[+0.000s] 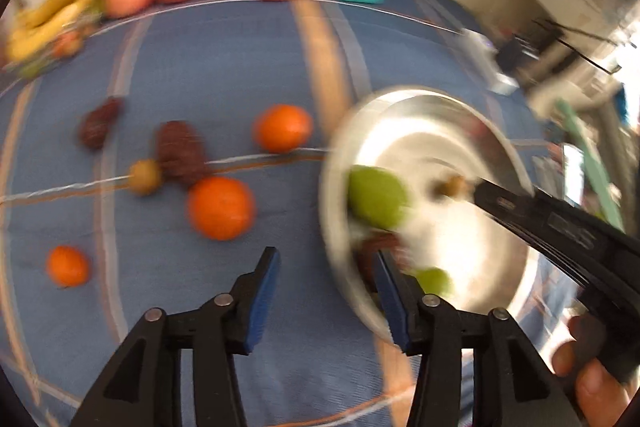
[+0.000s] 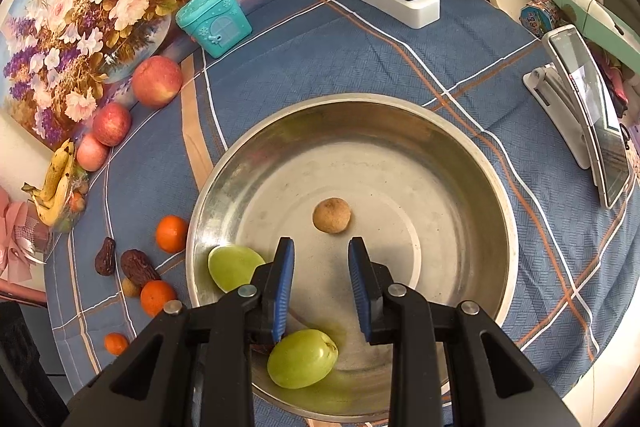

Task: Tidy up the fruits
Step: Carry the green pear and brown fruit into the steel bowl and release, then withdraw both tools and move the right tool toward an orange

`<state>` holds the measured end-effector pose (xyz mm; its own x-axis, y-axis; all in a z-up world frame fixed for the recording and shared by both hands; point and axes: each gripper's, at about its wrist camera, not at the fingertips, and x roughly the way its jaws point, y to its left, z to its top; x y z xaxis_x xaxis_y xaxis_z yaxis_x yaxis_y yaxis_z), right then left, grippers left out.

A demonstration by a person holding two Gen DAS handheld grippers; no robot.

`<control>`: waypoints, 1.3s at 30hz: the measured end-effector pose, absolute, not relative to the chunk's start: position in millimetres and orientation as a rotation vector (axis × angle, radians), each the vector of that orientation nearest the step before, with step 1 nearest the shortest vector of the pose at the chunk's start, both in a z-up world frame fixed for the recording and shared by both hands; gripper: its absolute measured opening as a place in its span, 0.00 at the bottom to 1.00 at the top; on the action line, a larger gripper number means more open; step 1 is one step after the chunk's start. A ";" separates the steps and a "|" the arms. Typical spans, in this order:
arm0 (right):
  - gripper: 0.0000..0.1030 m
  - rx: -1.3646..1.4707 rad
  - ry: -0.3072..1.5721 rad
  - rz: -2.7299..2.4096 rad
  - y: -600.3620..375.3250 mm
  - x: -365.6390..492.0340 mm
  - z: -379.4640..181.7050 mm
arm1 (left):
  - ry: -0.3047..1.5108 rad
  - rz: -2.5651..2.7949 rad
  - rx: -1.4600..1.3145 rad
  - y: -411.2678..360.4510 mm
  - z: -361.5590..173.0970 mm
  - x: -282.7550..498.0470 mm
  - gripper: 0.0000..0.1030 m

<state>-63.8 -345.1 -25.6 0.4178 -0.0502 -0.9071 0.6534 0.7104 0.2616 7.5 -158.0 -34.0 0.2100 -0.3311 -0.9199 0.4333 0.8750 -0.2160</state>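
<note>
A steel bowl on the blue checked cloth holds two green fruits and a small brown fruit. My right gripper hangs over the bowl, its jaws a narrow gap apart with nothing between them. In the blurred left wrist view, my left gripper is open and empty above the cloth at the bowl's left rim. Ahead of it lie three oranges, two dark dried fruits and a small brown fruit. The right gripper reaches in from the right.
Three apples and bananas line the flower painting at the back left, beside a teal box. A power strip sits at the back, a phone on a stand at the right.
</note>
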 end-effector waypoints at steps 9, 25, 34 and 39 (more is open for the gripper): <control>0.28 0.561 1.076 -0.420 -319.9 -49.3 -21.4 | 1.172 -0.263 -0.005 -101.6 -20.7 35.8 0.59; 0.55 0.492 1.104 -0.364 -304.3 -38.5 -24.2 | 1.170 -0.147 0.029 -86.8 -26.9 45.6 0.93; 0.82 0.429 1.132 -0.405 -302.0 -36.7 -30.5 | 1.159 -0.118 0.081 -88.4 -29.5 45.1 1.00; 0.86 0.414 1.123 -0.411 -301.4 -36.4 -29.4 | 1.159 -0.098 0.090 -85.4 -32.1 46.7 1.00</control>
